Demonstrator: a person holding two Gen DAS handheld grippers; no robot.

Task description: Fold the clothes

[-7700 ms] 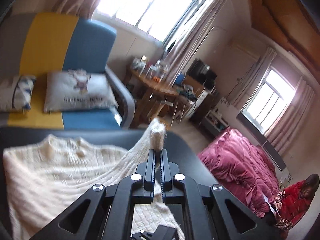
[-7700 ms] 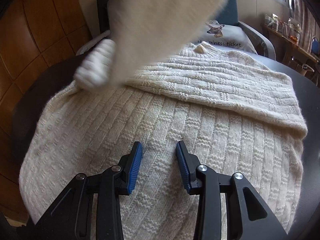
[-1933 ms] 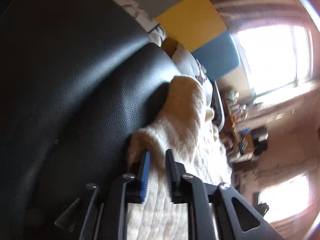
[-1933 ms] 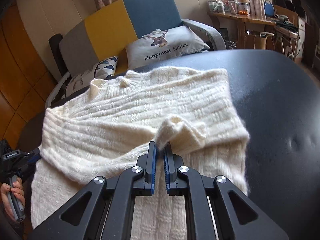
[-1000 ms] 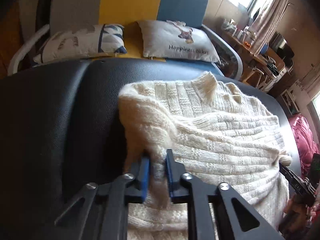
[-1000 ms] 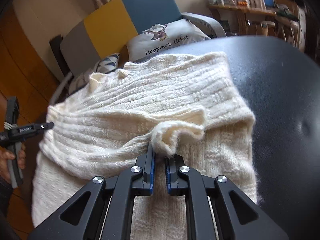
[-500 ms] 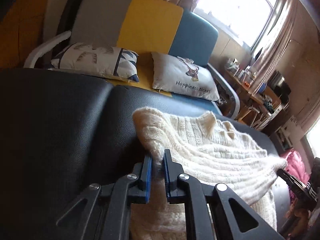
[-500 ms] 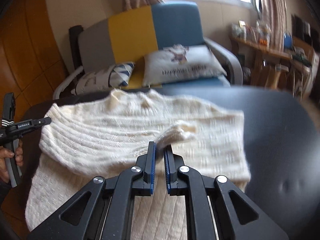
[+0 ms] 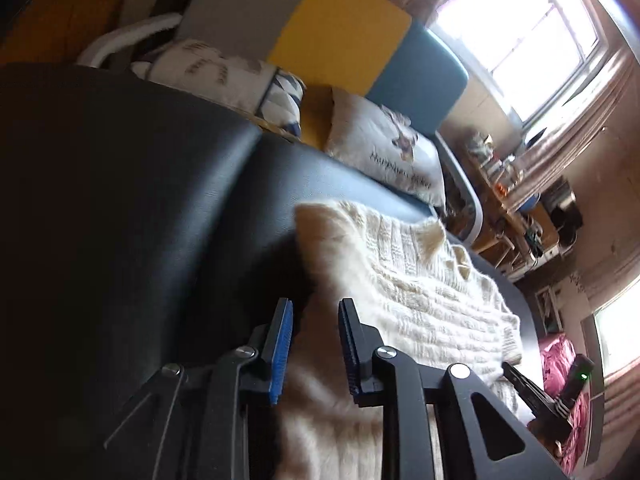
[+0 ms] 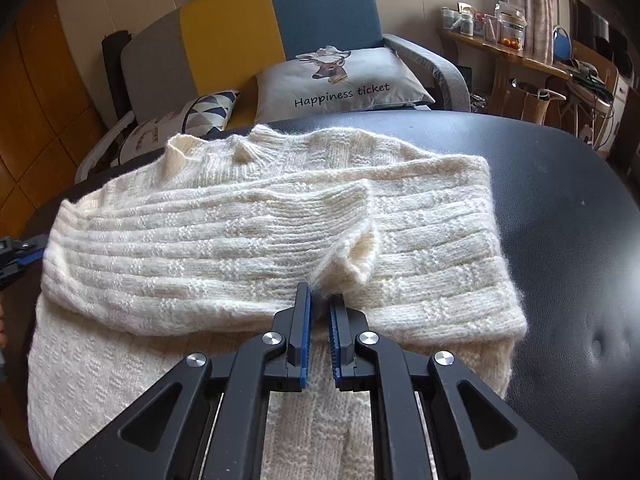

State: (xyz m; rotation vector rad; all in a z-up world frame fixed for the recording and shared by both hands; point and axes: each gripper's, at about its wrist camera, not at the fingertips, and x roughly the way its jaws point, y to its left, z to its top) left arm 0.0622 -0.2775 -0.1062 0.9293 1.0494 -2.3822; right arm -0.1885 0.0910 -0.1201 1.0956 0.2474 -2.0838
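Observation:
A cream knitted sweater (image 10: 224,240) lies on the black padded table (image 10: 560,208), collar toward the sofa, with one sleeve folded across its chest. My right gripper (image 10: 320,292) is shut on that sleeve's cuff (image 10: 356,256), low over the sweater's body. In the left wrist view the sweater (image 9: 420,296) shows its folded side edge between the jaws of my left gripper (image 9: 316,302). Those jaws are opening, and the blue pads (image 9: 280,344) stand clear of the wool. The left gripper (image 10: 16,256) peeks in at the sweater's left edge. The right gripper (image 9: 536,396) shows at the far side.
Behind the table stands a sofa (image 10: 280,12) in grey, yellow and blue, with a deer cushion (image 10: 336,80) and a patterned cushion (image 10: 200,114). A wooden desk (image 10: 520,56) with jars is at the back right. Red bedding (image 9: 560,356) lies beyond the table.
The left jaws have parted and let go of the sweater's folded edge, and that view has rolled. The right gripper has laid the sleeve flatter across the chest, still shut on the cuff.

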